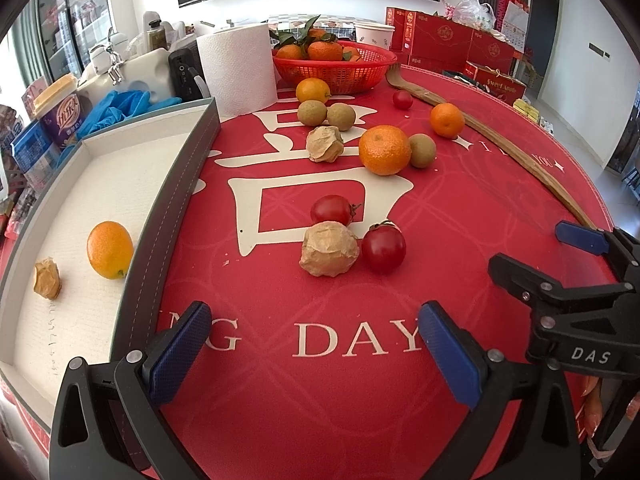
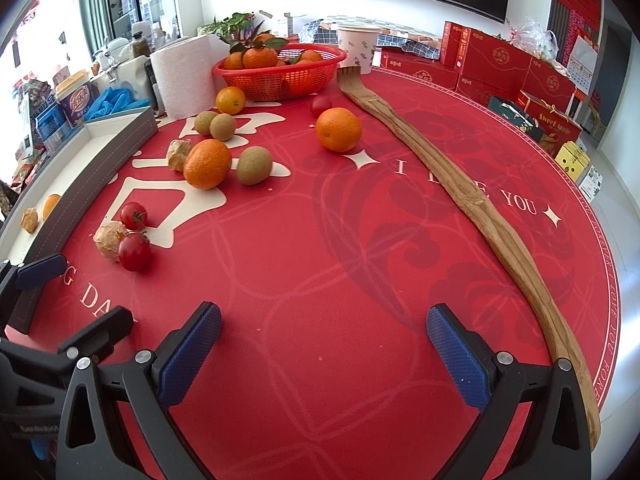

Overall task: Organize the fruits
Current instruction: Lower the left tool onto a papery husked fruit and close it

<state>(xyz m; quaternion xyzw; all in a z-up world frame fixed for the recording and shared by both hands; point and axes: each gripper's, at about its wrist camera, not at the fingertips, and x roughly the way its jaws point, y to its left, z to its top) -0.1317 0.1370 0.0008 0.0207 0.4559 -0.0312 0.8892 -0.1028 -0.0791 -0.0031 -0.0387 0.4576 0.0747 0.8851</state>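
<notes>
Loose fruit lies on the red round table (image 1: pixel 320 400): a husked physalis (image 1: pixel 329 249) beside two cherry tomatoes (image 1: pixel 383 249), a big mandarin (image 1: pixel 385 150), several kiwis (image 1: pixel 341 116) and small oranges (image 2: pixel 338 129). The grey tray (image 1: pixel 176 208) on the left holds a small orange (image 1: pixel 110 249) and a physalis (image 1: pixel 47 279). My left gripper (image 1: pixel 316 352) stands open over the table's near edge, nothing between its pads. My right gripper (image 2: pixel 324 356) is open too, empty, to the right of the left one.
A red basket (image 1: pixel 336 65) of leafy mandarins stands at the back beside a paper towel roll (image 1: pixel 237 69). A long wooden back scratcher (image 2: pixel 472 208) lies across the right side. Red gift boxes (image 2: pixel 496 60) and a paper cup (image 2: pixel 357 45) stand behind; clutter crowds the left.
</notes>
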